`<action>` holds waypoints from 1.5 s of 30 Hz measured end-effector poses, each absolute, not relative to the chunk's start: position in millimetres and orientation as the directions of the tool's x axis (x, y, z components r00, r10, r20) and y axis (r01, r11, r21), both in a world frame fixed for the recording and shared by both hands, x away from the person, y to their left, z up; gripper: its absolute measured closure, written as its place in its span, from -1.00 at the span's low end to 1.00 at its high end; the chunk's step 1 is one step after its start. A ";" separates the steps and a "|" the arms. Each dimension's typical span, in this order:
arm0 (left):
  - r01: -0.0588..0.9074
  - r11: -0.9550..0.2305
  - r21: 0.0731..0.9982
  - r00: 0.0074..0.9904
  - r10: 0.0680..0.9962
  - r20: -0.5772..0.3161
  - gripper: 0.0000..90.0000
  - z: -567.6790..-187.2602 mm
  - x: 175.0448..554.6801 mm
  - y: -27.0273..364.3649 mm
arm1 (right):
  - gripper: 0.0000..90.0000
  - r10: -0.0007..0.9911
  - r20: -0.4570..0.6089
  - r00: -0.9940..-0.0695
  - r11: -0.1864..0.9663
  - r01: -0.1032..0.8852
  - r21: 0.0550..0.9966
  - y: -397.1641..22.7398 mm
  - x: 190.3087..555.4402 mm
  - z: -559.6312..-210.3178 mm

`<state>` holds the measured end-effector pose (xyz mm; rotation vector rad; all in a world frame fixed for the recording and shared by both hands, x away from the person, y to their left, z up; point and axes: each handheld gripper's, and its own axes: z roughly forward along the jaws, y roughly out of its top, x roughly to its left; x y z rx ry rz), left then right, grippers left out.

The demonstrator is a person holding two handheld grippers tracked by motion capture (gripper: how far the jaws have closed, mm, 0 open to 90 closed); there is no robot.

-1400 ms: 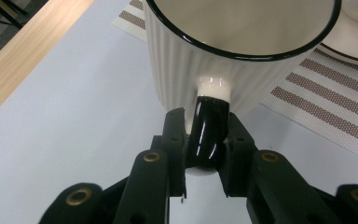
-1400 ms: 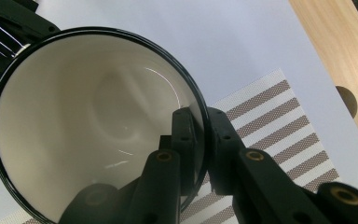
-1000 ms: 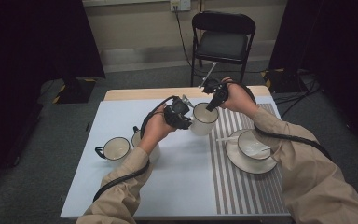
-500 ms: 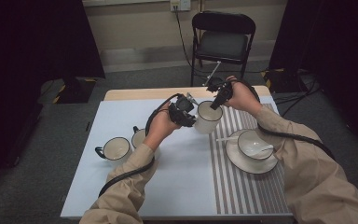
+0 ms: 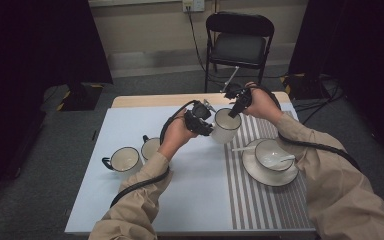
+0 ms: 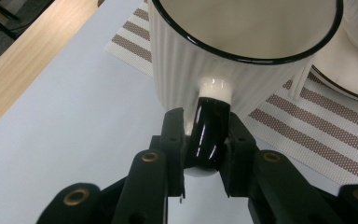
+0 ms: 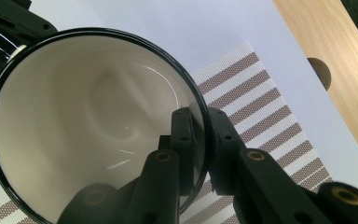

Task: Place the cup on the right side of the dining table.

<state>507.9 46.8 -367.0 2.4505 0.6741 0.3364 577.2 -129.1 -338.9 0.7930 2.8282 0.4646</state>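
A white ribbed mug (image 5: 226,126) with a black rim and a black handle is held between both grippers over the left edge of the striped placemat (image 5: 265,200). My left gripper (image 5: 209,129) is shut on the mug's handle (image 6: 209,133), one jaw on each side of it, as the left gripper view (image 6: 206,140) shows from behind the mug (image 6: 242,42). My right gripper (image 5: 233,112) comes from the far side and is shut on the rim. In the right gripper view (image 7: 199,128) one jaw is inside the empty mug (image 7: 88,130) and one is outside.
Two more black-rimmed cups (image 5: 124,160) (image 5: 151,147) stand at the left on the pale blue mat. A saucer (image 5: 252,170) with a cup and a spoon (image 5: 275,160) sits on the placemat at the right. A black chair (image 5: 240,47) stands beyond the table's wooden far edge (image 5: 145,100).
Both hands and the mug have shifted slightly to the right. Both grips are unchanged.
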 end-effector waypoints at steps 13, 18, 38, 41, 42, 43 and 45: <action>0.383 -0.710 0.590 0.845 0.528 0.086 0.64 -369.5 512.0 37.0 | 0.84 0.546 -0.084 -0.833 0.802 0.492 0.339 -139.5 578.6 -340.3; 0.385 -0.710 0.589 0.846 0.527 0.082 0.63 -372.4 513.1 33.3 | 0.84 0.550 -0.087 -0.830 0.802 0.496 0.333 -143.2 578.8 -343.3; 0.383 -0.714 0.586 0.852 0.518 0.074 0.63 -379.6 517.9 19.7 | 0.84 0.565 -0.095 -0.820 0.797 0.513 0.319 -154.9 580.7 -349.4; 0.384 -0.713 0.587 0.853 0.518 0.072 0.63 -380.0 518.5 18.8 | 0.84 0.569 -0.093 -0.817 0.795 0.518 0.315 -155.9 581.0 -349.7; 0.385 -0.714 0.585 0.853 0.518 0.070 0.63 -380.8 518.9 18.3 | 0.84 0.569 -0.093 -0.817 0.795 0.518 0.315 -155.9 581.0 -349.7; 0.384 -0.714 0.586 0.853 0.517 0.071 0.63 -381.2 519.4 18.0 | 0.84 0.570 -0.088 -0.817 0.795 0.522 0.311 -156.4 581.6 -349.8; 0.384 -0.715 0.584 0.854 0.516 0.070 0.62 -382.3 520.4 17.2 | 0.84 0.572 -0.093 -0.815 0.795 0.523 0.307 -157.1 582.6 -351.0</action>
